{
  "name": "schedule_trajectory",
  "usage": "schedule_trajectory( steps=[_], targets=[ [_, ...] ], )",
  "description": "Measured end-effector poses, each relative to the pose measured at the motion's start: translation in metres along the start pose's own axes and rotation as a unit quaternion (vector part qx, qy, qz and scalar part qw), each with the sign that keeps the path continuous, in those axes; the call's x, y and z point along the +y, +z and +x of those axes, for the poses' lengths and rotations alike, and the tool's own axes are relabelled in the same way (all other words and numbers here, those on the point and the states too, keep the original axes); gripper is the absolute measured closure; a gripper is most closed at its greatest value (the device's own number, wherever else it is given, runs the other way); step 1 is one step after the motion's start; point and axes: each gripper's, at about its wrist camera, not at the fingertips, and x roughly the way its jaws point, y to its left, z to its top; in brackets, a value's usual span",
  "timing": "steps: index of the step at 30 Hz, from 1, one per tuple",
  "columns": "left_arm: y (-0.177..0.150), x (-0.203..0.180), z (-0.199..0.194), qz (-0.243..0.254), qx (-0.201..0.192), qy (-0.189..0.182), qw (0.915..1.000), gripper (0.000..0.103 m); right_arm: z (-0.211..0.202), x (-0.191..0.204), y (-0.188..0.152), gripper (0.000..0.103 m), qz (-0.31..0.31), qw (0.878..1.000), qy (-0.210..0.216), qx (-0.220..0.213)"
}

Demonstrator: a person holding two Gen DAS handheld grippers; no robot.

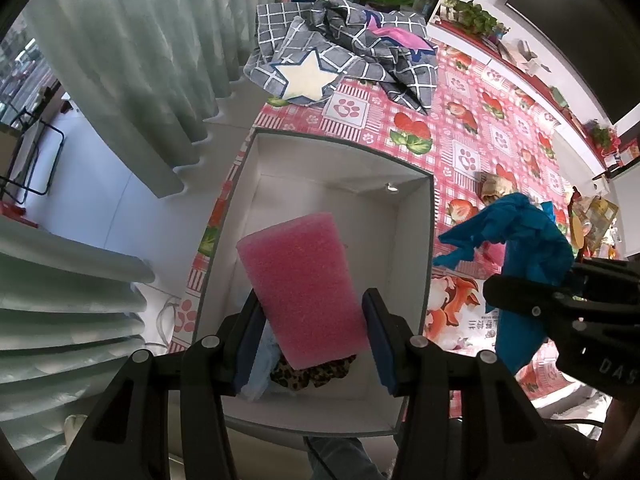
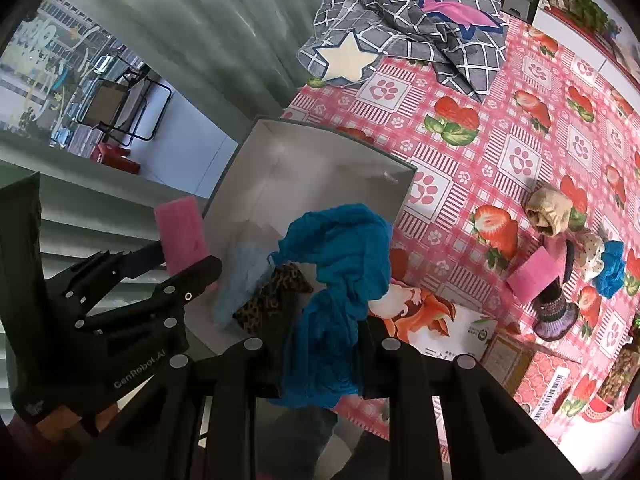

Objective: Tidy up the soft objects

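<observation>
The left gripper [image 1: 314, 334] holds a pink foam sponge block [image 1: 302, 292]. Its 2 blue pads press on the sponge's sides, so the jaws are part way shut around it. The sponge hangs right over a white open cardboard box [image 1: 416, 216], likely so it can drop straight in.

The right gripper [image 2: 320, 360] is nearly shut on a crumpled blue cloth [image 2: 340, 264]. The cloth dangles over the near corner of the box and partly over the pink strawberry and paw-print tablecloth [image 2: 460, 184]. It seems to be waiting its turn beside the box.

Inside the box, at the near end, lie a pale blue cloth [image 2: 240, 272] and a leopard-print fabric piece [image 2: 272, 296]. So 2 soft things look already put away.

More soft things sit on the table, well apart from the box: a second pink sponge [image 2: 534, 276], a beige rolled sock [image 2: 548, 210], a small blue scrunchie-like cloth [image 2: 610, 268] and a grey checked blanket with stars [image 2: 400, 28] at the far end. These probably still need sorting.

The sponge is squishy, so a soft squeeze is enough to keep it.
</observation>
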Motion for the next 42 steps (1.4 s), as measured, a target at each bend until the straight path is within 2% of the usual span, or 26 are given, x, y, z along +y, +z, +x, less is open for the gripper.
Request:
schedule_trajectory(
  steps=[21, 22, 23, 24, 25, 26, 29, 31, 33, 34, 36, 42],
  targets=[
    [0.009, 0.005, 0.032, 0.007, 0.031, 0.026, 0.9991, 0.047, 0.039, 0.016, 0.036, 0.078, -0.01, 1.0, 0.006, 0.016],
    [0.008, 0.005, 0.033, 0.008, 0.033, 0.026, 0.9991, 0.042, 0.039, 0.016, 0.037, 0.076, -0.01, 1.0, 0.007, 0.016],
    [0.007, 0.004, 0.033, 0.009, 0.033, 0.027, 0.999, 0.033, 0.039, 0.016, 0.036, 0.063, -0.01, 1.0, 0.007, 0.016],
    [0.005, 0.004, 0.033, 0.01, 0.032, 0.03, 0.999, 0.029, 0.039, 0.016, 0.036, 0.051, -0.009, 1.0, 0.006, 0.015],
    [0.005, 0.004, 0.033, 0.011, 0.031, 0.03, 0.999, 0.022, 0.038, 0.016, 0.036, 0.028, -0.009, 1.0, 0.002, 0.012],
    [0.004, 0.004, 0.032, 0.01, 0.029, 0.03, 0.9991, 0.022, 0.033, 0.015, 0.034, 0.023, -0.008, 1.0, -0.004, -0.001],
    [0.002, 0.005, 0.03, -0.001, 0.024, 0.022, 0.9995, 0.014, 0.027, 0.011, 0.034, 0.023, -0.004, 1.0, -0.003, -0.009],
    [0.003, 0.007, 0.029, -0.012, 0.02, 0.025, 0.9994, 0.014, 0.025, 0.005, 0.035, 0.023, 0.006, 1.0, 0.0, -0.008],
    [0.005, 0.008, 0.03, -0.018, 0.02, 0.031, 0.9991, 0.014, 0.023, -0.001, 0.032, 0.012, 0.018, 1.0, 0.006, -0.004],
    [0.005, 0.009, 0.03, -0.024, 0.02, 0.028, 0.9991, 0.013, 0.023, -0.004, 0.031, 0.0, 0.023, 1.0, 0.008, 0.0],
    [0.007, 0.01, 0.028, -0.034, 0.017, 0.022, 0.999, 0.001, 0.021, -0.011, 0.025, 0.0, 0.035, 0.999, 0.013, 0.005],
    [0.015, -0.008, 0.02, -0.016, 0.003, 0.002, 0.9999, 0.0, 0.004, -0.038, 0.006, 0.0, 0.082, 0.997, 0.013, 0.005]
  ],
)
